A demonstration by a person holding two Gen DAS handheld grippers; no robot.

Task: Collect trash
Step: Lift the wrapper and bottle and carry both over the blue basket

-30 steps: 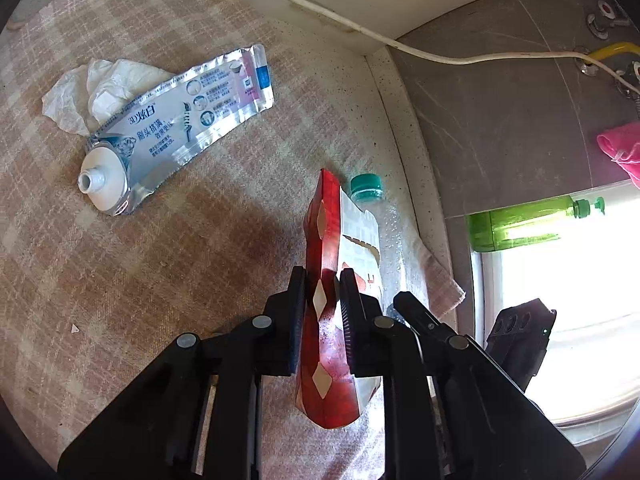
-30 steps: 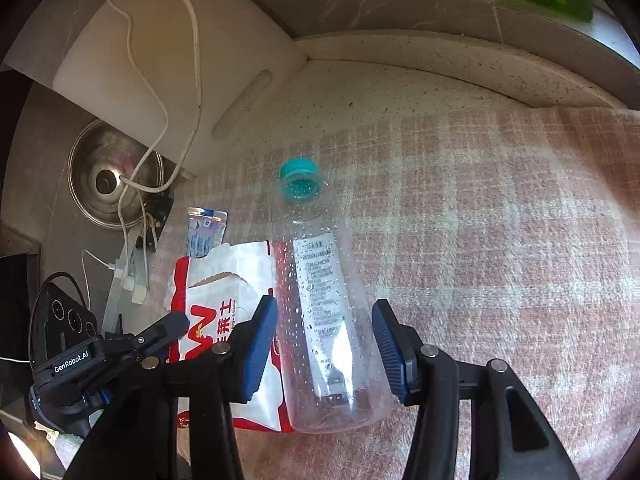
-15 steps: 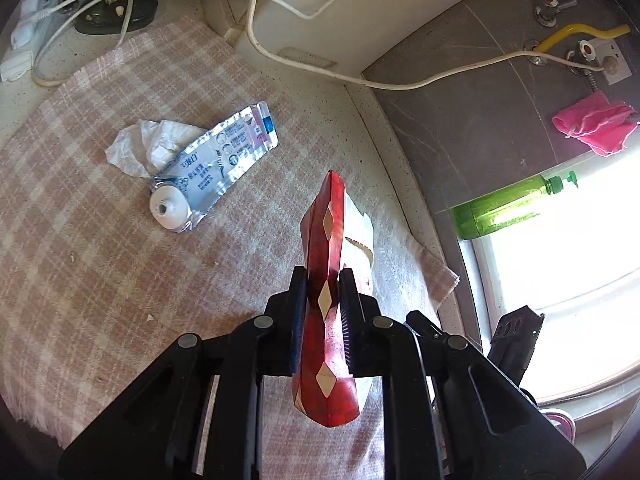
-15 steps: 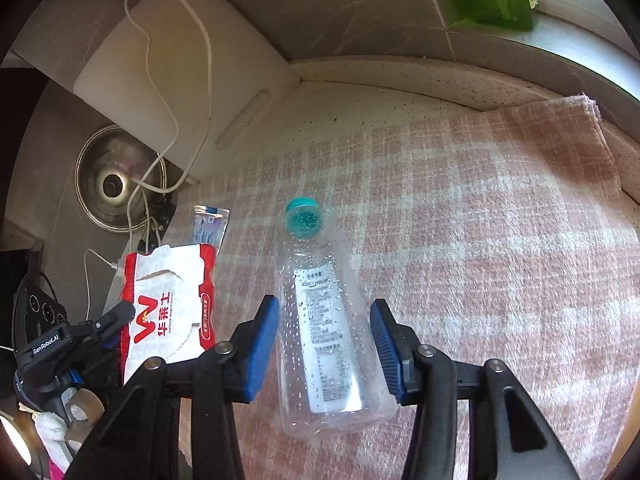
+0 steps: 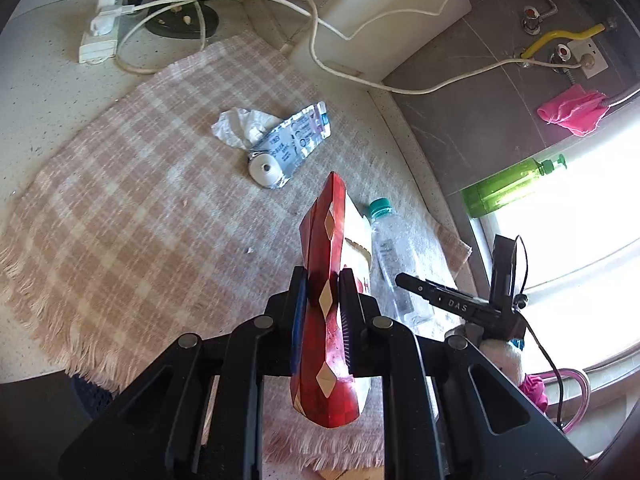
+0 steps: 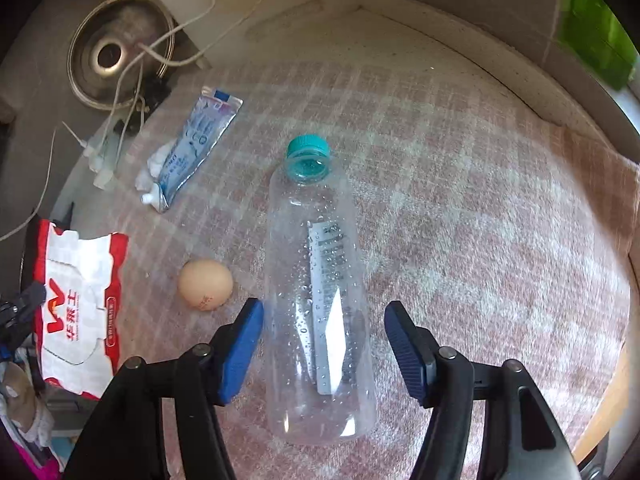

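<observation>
My left gripper (image 5: 323, 280) is shut on a red and white snack wrapper (image 5: 326, 232), held edge-on above the checked cloth (image 5: 140, 220). The same wrapper (image 6: 80, 300) shows at the left of the right wrist view. A clear plastic bottle (image 6: 316, 240) with a teal cap lies on the cloth between the jaws of my right gripper (image 6: 325, 314). Those jaws are opening, with a gap on each side of the bottle. A flattened toothpaste tube (image 5: 288, 140) lies on a crumpled tissue (image 5: 236, 126) farther back. An egg (image 6: 205, 283) rests left of the bottle.
A white cutting board (image 5: 380, 20) leans at the back, with cables trailing to a power strip (image 5: 100, 36). A metal lid (image 6: 116, 52) sits behind the cloth. A green bottle (image 5: 508, 192) lies on the window sill and a pink rag (image 5: 572, 108) hangs on the wall.
My left gripper has lifted and drawn back with the wrapper, uncovering the egg. The right jaws have spread away from the bottle, which lies on the cloth.
</observation>
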